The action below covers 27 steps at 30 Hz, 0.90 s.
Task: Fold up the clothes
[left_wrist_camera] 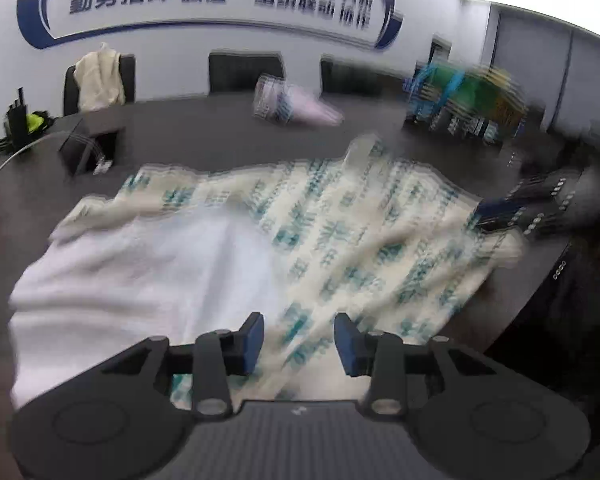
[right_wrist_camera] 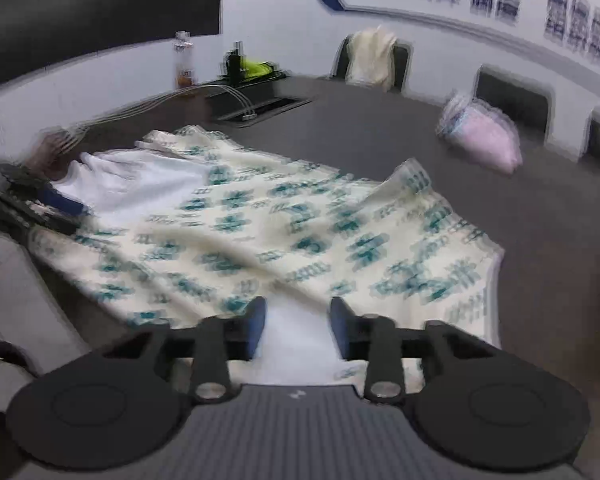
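Observation:
A cream garment with a teal print (left_wrist_camera: 340, 240) lies spread on the dark table (left_wrist_camera: 220, 132), its white inner side (left_wrist_camera: 148, 264) turned up on the left. My left gripper (left_wrist_camera: 300, 336) hovers open over the near edge, with cloth showing between its blue pads. The right gripper's body (left_wrist_camera: 540, 200) is at the garment's right edge. In the right wrist view the same garment (right_wrist_camera: 260, 232) stretches ahead, and my right gripper (right_wrist_camera: 298, 318) stands open above a white patch at the near hem. The left gripper's body (right_wrist_camera: 36, 204) sits at the far left edge. Both views are motion-blurred.
A pink bagged bundle (right_wrist_camera: 484, 140) lies further back on the table. A cream cloth (right_wrist_camera: 372, 56) hangs over a chair. An open cable box (right_wrist_camera: 268, 106), white cables, a bottle (right_wrist_camera: 183, 60) and a yellow-green item (right_wrist_camera: 256, 67) sit at the far end. Colourful blurred items (left_wrist_camera: 468, 96) stand at the right.

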{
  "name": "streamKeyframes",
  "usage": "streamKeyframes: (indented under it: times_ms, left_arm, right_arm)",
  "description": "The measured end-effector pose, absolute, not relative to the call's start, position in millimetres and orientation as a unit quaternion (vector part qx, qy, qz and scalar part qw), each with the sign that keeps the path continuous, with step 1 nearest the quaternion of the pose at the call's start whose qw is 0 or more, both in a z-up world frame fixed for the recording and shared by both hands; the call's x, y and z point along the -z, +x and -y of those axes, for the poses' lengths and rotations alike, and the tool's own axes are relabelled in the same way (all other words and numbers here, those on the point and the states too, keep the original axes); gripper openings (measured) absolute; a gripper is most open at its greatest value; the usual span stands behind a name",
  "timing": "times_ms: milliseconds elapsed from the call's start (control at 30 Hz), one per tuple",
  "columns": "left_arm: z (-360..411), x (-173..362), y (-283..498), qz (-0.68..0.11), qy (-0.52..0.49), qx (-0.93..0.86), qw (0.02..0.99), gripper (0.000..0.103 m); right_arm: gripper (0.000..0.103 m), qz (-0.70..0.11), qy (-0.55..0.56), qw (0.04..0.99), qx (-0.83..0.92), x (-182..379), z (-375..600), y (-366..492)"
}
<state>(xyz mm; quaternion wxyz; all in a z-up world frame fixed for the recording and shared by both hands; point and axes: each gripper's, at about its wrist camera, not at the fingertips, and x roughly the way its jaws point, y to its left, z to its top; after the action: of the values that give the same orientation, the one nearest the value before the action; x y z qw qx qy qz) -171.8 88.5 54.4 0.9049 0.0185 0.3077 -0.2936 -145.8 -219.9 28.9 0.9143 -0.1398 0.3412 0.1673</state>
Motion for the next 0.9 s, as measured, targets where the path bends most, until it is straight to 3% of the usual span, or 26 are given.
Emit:
streamKeyframes:
  times_ms: [133, 233, 367, 500, 600, 733, 800, 833, 900]
  left_arm:
    - [-45.1, -54.1, -155.1, -0.300, 0.017, 0.268, 0.915, 0.040]
    - [-16.8, -38.7, -144.0, -0.312, 0.039, 0.237, 0.919, 0.039]
    - [-13.4, -22.0, -141.4, -0.332, 0.044, 0.230, 0.914, 0.039]
    - [-14.7, -14.2, -148.2, -0.323, 0.067, 0.223, 0.917, 0.041]
    - [-21.3, -20.2, -142.5, -0.339, 0.044, 0.234, 0.910, 0.041]
    - [-39.6, -39.8, -107.6, -0.364, -0.050, 0.236, 0.900, 0.043]
    - [-46.7, -43.0, -85.1, -0.373, -0.080, 0.217, 0.898, 0.054]
    - [-50.2, -44.6, -73.9, -0.378, -0.095, 0.207, 0.897, 0.067]
    - [-57.3, -47.8, -51.4, -0.387, -0.125, 0.187, 0.894, 0.069]
  right_arm:
    - [0.043, -0.314, -0.196, 0.917, -0.146, -30.5, 210.5, -144.0]
    - [0.041, -0.324, -0.226, 0.908, -0.143, -17.5, 200.1, -129.3]
    - [0.010, -0.340, -0.201, 0.908, -0.138, -12.6, 206.5, -114.8]
    - [0.003, -0.379, -0.152, 0.901, -0.148, -26.4, 218.7, -113.9]
    - [0.008, -0.412, -0.158, 0.884, -0.156, -30.8, 217.7, -114.8]
    - [0.034, -0.384, -0.137, 0.899, -0.159, -50.3, 213.7, -110.8]
    - [0.042, -0.355, -0.107, 0.914, -0.165, -63.7, 214.1, -98.8]
    - [0.042, -0.342, -0.090, 0.920, -0.166, -69.5, 214.7, -89.8]
    - [0.042, -0.339, -0.044, 0.926, -0.161, -73.3, 215.5, -59.6]
